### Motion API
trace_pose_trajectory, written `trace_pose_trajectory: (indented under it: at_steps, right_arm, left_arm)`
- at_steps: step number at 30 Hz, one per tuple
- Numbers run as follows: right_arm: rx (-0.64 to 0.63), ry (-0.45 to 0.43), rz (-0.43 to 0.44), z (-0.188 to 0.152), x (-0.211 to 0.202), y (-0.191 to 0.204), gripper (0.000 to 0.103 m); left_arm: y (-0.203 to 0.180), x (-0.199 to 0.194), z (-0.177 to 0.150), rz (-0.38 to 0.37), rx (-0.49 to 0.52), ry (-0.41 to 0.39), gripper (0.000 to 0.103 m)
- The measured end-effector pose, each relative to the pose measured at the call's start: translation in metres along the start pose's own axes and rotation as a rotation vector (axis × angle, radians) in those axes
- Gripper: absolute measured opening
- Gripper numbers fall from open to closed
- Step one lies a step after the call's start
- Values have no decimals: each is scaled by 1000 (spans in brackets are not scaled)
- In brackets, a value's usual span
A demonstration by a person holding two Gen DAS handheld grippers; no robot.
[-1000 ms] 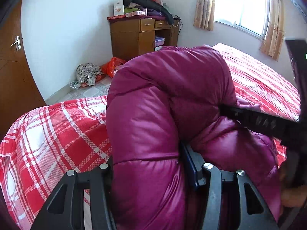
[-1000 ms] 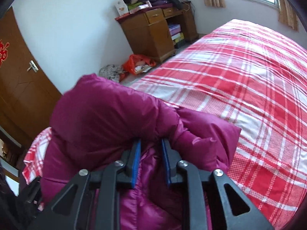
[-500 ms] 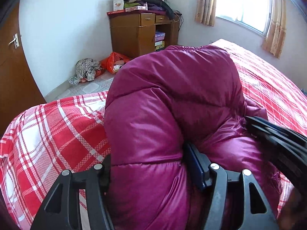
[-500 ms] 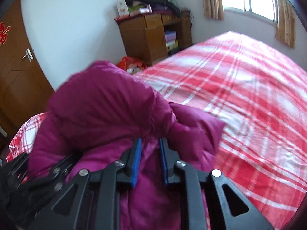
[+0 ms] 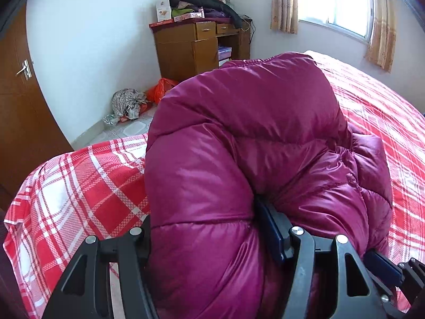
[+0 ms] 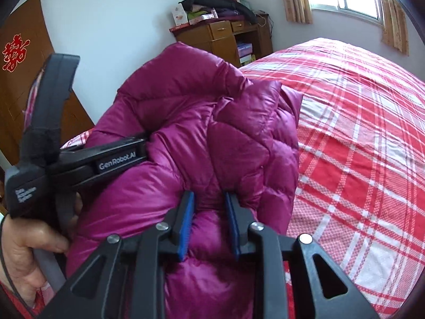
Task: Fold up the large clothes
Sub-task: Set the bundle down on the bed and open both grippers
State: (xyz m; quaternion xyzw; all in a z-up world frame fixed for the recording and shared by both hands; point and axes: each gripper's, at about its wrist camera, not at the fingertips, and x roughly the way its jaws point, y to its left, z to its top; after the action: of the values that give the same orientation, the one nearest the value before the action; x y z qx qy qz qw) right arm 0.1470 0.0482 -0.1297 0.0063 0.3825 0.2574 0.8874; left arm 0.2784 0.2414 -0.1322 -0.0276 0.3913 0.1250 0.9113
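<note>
Two grippers pinch one glossy magenta quilted down jacket (image 5: 244, 143) bunched on the red-and-white plaid bedspread (image 6: 358, 146): left gripper (image 5: 204, 226) wide around a thick fold, right gripper (image 6: 208, 212) narrower on another. Brown wooden desk (image 5: 186, 50) at twelve o'clock — half hidden. Since earlier, the right pads have parted slightly.

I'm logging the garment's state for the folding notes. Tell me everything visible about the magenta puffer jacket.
The puffer jacket is glossy magenta, quilted in puffy stitched panels and looks down-filled. It is bunched into a tall, rounded mound over the red plaid bed. The left gripper and the right gripper each pinch a fold of it near the cameras.
</note>
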Motion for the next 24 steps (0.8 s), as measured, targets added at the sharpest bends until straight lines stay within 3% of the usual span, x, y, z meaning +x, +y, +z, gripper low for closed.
trace_pose_trajectory:
  at_steps: [5,11,12,14,16,24]
  right_arm:
    - [-11,15,-6,-1,8,0,27]
    - [22,36,-32,7,-4,3,29]
    - [34,28,-33,7,-8,2,31]
    - [66,-4,-30,3,-21,3,52]
    - [79,-32,-30,-4,-34,7,62]
    - [54,-23,-52,-29,-53,19,63]
  left_arm:
    - [6,-14,-8,-14,4,15,64]
    - [20,-79,-40,-40,33,-27,64]
    - [23,-90,-46,-41,38,-33,64]
    - [28,-107,-60,-42,42,-32,64]
    - [32,-112,-71,-36,42,-16,64]
    - [26,-120,-98,13,73,10,64]
